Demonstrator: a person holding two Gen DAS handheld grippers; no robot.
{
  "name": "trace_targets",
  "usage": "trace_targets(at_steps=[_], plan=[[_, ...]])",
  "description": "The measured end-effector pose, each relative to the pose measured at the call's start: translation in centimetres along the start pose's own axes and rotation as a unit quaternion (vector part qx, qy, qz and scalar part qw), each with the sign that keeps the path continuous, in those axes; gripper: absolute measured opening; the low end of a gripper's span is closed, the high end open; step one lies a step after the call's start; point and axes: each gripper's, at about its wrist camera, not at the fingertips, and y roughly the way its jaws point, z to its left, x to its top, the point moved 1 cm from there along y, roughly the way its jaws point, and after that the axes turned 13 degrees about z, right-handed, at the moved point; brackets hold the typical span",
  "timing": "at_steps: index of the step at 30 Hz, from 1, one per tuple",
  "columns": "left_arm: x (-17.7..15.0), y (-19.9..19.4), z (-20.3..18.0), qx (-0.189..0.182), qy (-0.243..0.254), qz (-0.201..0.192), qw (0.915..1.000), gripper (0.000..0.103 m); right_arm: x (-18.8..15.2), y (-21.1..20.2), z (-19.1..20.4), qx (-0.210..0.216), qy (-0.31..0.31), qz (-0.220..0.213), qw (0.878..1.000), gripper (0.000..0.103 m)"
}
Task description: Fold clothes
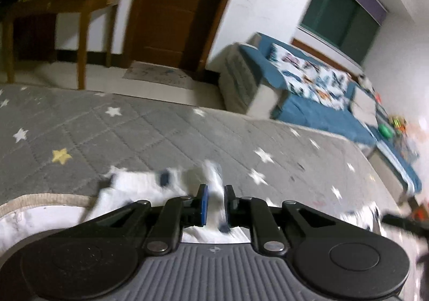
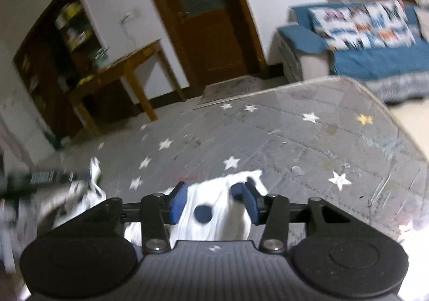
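Note:
A white garment with dark dots [image 1: 134, 185] lies crumpled on a grey quilted mat with stars [image 1: 134, 134]. My left gripper [image 1: 215, 204] is shut on a raised fold of it, and the cloth fills the narrow gap between the blue pads. In the right wrist view the same garment [image 2: 214, 226] spreads under and between the fingers of my right gripper [image 2: 213, 204]. Its jaws stand wide apart and the pads do not pinch the cloth. A dark blurred bar with a barcode label [image 2: 40, 180] at the left is the other gripper, over the garment's far end.
The mat [image 2: 295, 140] ends at a pale floor with a doormat [image 1: 158, 75] before a brown door [image 1: 171, 6]. A wooden table [image 1: 67, 3] stands left of the door, a blue sofa [image 1: 308, 91] right. A white piece with a beige rim [image 1: 40, 209] lies at the lower left.

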Motion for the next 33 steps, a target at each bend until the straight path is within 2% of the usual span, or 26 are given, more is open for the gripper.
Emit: trace_targets(at_steps=[4, 6, 8, 9, 10, 11, 15, 17, 19, 21, 24, 26, 29, 30, 31, 33], plan=[[-1.4, -0.2, -1.9, -0.013, 0.040, 0.012, 0.9990, 0.026, 1.0, 2.0, -1.9, 0.011, 0.053, 0.004, 0.999, 0.050], [-1.9, 0.0, -2.6, -0.021, 0.053, 0.021, 0.9982, 0.029, 1.1, 2.8, -2.5, 0.025, 0.066, 0.006, 0.997, 0.045], [-2.3, 0.1, -3.0, -0.025, 0.062, 0.028, 0.9974, 0.029, 1.1, 3.2, -2.6, 0.047, 0.071, 0.008, 0.996, 0.030], [-2.4, 0.2, -3.0, -0.025, 0.062, 0.029, 0.9974, 0.029, 1.1, 3.2, -2.4, 0.051, 0.067, 0.005, 0.996, 0.014], [-2.4, 0.3, -3.0, -0.024, 0.061, 0.030, 0.9974, 0.029, 1.1, 3.0, -2.0, 0.051, 0.058, -0.002, 0.997, 0.006], [-2.5, 0.4, -3.0, -0.023, 0.059, 0.031, 0.9975, 0.029, 1.1, 2.9, -1.5, 0.051, 0.049, -0.010, 0.997, 0.004], [-2.4, 0.2, -2.3, -0.018, 0.044, 0.028, 0.9985, 0.030, 1.0, 1.3, 1.9, 0.076, -0.024, -0.036, 0.996, 0.002], [-2.2, -0.1, -1.7, -0.015, 0.032, 0.022, 0.9991, 0.031, 0.3, 0.4, 4.3, 0.083, -0.081, -0.041, 0.992, 0.001], [-1.9, -0.4, -1.0, -0.015, 0.016, 0.018, 0.9996, 0.031, -0.8, -0.2, 7.0, 0.088, -0.146, -0.034, 0.985, 0.001], [-1.6, -0.5, -0.4, -0.017, 0.003, 0.017, 0.9997, 0.032, -1.8, -0.1, 8.7, 0.094, -0.172, -0.014, 0.981, 0.001], [-1.7, -0.7, 0.2, -0.018, -0.004, 0.018, 0.9997, 0.034, -4.1, 0.3, 11.2, 0.095, -0.254, 0.006, 0.963, 0.001], [-1.9, -0.8, 0.1, -0.017, -0.002, 0.018, 0.9997, 0.036, -6.1, 0.8, 13.2, 0.097, -0.313, 0.031, 0.944, 0.001], [-2.1, -1.1, 0.1, -0.022, 0.001, 0.021, 0.9995, 0.037, -9.8, 1.4, 16.5, 0.080, -0.408, 0.075, 0.906, 0.003], [-2.2, -1.3, 0.0, -0.025, 0.003, 0.021, 0.9995, 0.038, -10.7, 1.5, 16.9, 0.081, -0.417, 0.089, 0.901, 0.005], [-2.4, -1.4, -0.1, -0.027, 0.007, 0.021, 0.9994, 0.040, -11.5, 1.4, 17.3, 0.084, -0.415, 0.100, 0.900, 0.006], [-2.8, -1.7, -0.3, -0.027, 0.017, 0.021, 0.9993, 0.041, -11.8, 0.9, 17.0, 0.090, -0.394, 0.107, 0.908, 0.006]])
